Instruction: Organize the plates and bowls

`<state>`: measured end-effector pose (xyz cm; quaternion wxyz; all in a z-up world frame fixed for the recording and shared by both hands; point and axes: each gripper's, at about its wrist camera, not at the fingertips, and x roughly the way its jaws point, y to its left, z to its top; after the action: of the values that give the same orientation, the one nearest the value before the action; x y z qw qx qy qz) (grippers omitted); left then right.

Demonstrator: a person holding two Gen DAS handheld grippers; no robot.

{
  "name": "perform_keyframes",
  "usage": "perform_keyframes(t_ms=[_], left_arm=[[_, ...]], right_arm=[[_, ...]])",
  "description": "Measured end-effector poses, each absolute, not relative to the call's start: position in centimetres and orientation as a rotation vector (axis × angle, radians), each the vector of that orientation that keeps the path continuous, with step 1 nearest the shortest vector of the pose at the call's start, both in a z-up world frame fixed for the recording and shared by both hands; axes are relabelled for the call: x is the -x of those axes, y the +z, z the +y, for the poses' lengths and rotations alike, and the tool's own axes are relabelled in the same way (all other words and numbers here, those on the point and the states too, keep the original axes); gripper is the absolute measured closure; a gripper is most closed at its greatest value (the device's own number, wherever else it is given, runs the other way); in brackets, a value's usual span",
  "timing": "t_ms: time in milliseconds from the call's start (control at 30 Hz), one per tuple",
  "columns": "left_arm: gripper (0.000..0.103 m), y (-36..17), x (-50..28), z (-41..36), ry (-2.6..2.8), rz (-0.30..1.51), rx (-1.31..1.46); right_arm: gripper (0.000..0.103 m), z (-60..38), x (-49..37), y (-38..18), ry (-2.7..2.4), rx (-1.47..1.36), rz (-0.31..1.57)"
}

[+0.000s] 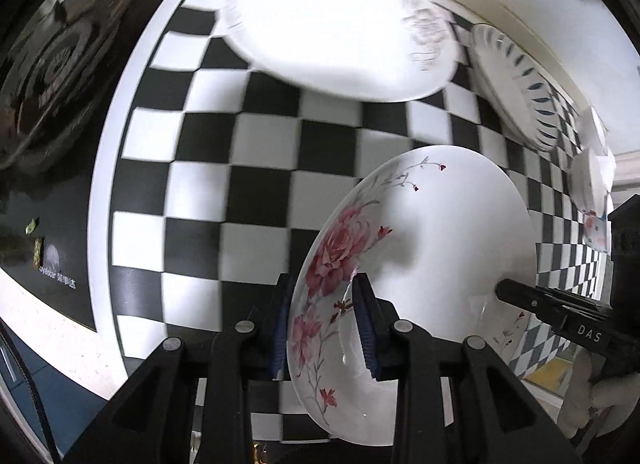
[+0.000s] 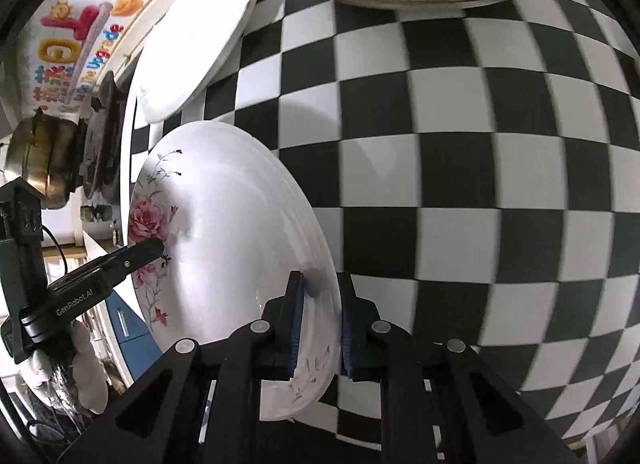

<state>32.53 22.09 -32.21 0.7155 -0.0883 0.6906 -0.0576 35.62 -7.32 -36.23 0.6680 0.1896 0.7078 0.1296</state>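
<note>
Seemingly for balance, in the left wrist view the left gripper (image 1: 326,320) is nipped narrowly onto the near rim of the rose plate (image 1: 432,232), the checkered mat (image 1: 256,144) beyond; in the right wrist view the right gripper (image 2: 320,320) pinches the opposite rim.

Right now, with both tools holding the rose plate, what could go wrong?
1. The left tool and right tool pinch only opposite rims of the rose plate; uneven pulling could make it slip.
2. It looks like a stack in the right view; lower plates might slide.
3. The plain white plate lies nearby; a swing may hit it.
</note>
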Motion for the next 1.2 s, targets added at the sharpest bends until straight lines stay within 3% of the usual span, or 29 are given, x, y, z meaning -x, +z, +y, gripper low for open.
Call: perform_keyframes(t_ms=[500,1200], left_arm=[[0.076,-30.6,-34.0,12.2,-0.247,1.504,0.123],[0.076,-35.3,-33.7,5.2,-0.238,1.624,0.07]], right_arm=[[0.085,-18.6,-34.1,-31.2,0.214,-0.46,1.501],[0.085,-25.1,-33.9,-36.3,0.169,-0.502,1.563]])
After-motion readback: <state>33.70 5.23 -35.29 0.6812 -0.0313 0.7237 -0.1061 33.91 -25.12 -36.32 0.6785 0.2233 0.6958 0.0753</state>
